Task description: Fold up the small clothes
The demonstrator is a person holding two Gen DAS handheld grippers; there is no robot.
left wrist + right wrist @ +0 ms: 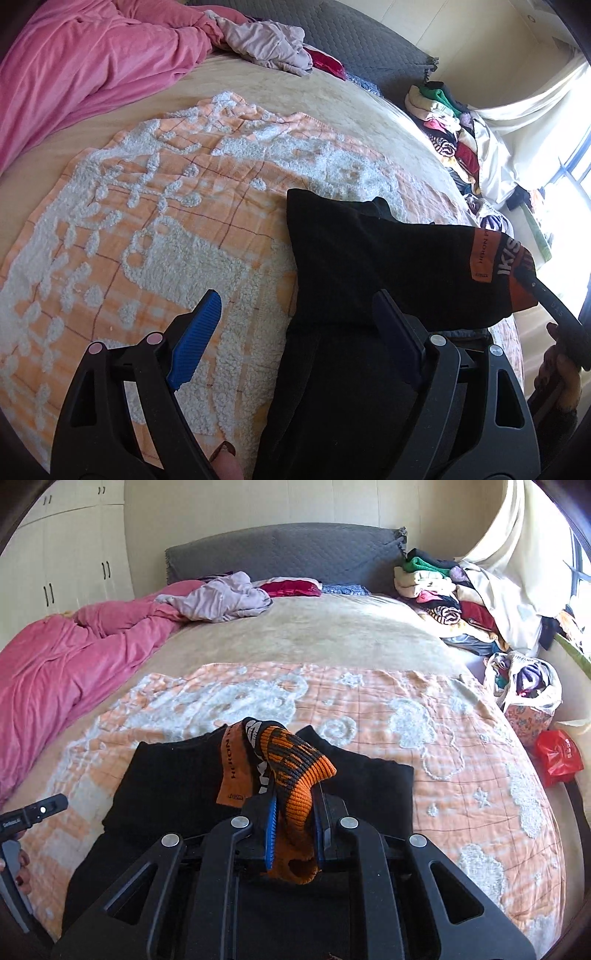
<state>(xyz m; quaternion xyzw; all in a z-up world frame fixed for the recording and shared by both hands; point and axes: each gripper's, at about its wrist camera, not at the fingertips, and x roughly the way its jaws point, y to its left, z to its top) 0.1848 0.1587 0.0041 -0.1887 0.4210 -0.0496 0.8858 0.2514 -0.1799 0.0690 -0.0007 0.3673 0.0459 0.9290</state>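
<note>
Two grippers: right gripper [293,834] pinches the orange ribbed cuff of the black garment [173,786]; left gripper [295,332] spread wide, nothing between its fingers
Garment: lies on the orange-and-white towel [424,720] spread over the bed [332,635]; cuff end lifted and drawn across the black body
Progress: one fold seemingly under way; cuff not laid down; flattening and further folds likely remain
Pose: right gripper raised over the garment's near edge; left hovers beside its left border
</note>
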